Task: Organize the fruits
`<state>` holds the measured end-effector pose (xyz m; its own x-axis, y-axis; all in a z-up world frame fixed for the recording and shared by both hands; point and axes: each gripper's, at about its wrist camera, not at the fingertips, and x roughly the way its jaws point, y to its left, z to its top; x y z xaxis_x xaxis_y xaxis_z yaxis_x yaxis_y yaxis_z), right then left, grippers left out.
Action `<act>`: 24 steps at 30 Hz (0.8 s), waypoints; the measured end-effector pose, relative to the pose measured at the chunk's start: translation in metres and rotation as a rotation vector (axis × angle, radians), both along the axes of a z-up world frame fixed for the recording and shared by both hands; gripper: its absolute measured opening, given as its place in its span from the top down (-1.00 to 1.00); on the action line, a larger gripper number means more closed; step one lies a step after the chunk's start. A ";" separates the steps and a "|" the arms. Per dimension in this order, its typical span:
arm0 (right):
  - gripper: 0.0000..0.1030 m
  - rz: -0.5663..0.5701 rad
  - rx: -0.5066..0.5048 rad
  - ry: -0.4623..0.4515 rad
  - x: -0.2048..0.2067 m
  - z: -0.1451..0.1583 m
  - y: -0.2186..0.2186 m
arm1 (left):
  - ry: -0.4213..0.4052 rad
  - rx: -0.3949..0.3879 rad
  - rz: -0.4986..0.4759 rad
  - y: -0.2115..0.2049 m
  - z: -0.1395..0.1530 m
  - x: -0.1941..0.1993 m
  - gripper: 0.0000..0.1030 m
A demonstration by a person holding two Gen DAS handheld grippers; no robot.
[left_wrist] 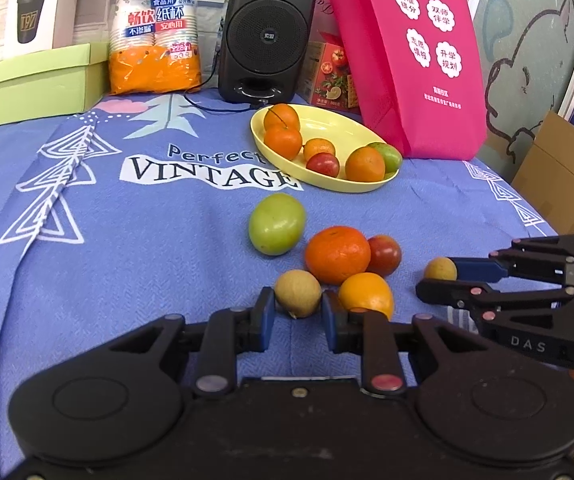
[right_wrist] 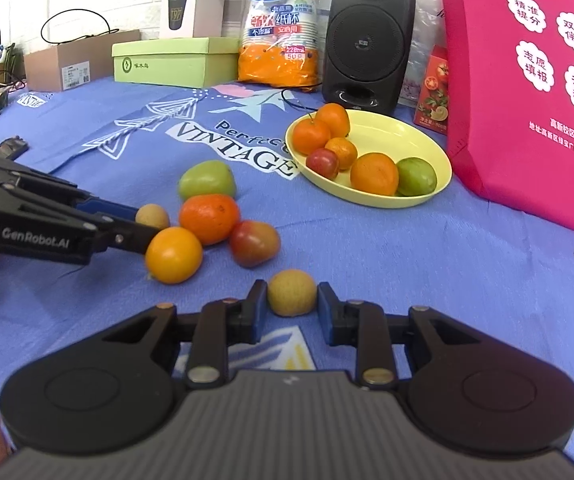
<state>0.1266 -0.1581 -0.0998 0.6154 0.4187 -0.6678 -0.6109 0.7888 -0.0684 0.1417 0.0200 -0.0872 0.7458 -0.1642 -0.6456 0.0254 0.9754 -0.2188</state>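
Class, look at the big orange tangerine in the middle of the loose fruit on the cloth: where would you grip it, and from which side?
Grip the tangerine across its widest middle, coming from above. Its near sides touch the yellow orange and red fruit, so a level approach is probably blocked.

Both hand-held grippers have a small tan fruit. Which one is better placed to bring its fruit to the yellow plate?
Likely right. The right hand-held gripper has bare cloth between its tan fruit and the yellow plate; the left hand-held gripper has oranges in front.
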 end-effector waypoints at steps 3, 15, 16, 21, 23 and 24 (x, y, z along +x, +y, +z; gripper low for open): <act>0.49 -0.002 0.001 -0.001 -0.005 0.001 -0.004 | -0.003 -0.003 -0.003 -0.001 0.004 -0.005 0.53; 0.49 0.019 -0.006 -0.008 -0.023 0.007 -0.009 | -0.033 0.012 0.000 -0.002 0.024 -0.024 0.53; 0.49 0.020 -0.004 -0.009 -0.023 0.008 -0.010 | -0.036 0.013 0.000 -0.003 0.025 -0.025 0.53; 0.49 0.021 0.009 -0.017 -0.026 0.012 -0.012 | -0.053 0.020 -0.008 -0.005 0.033 -0.026 0.53; 0.49 0.018 0.014 -0.018 -0.025 0.014 -0.013 | -0.059 0.022 -0.015 -0.006 0.036 -0.025 0.53; 0.49 0.017 0.017 -0.017 -0.024 0.014 -0.014 | -0.061 0.023 -0.019 -0.007 0.038 -0.024 0.53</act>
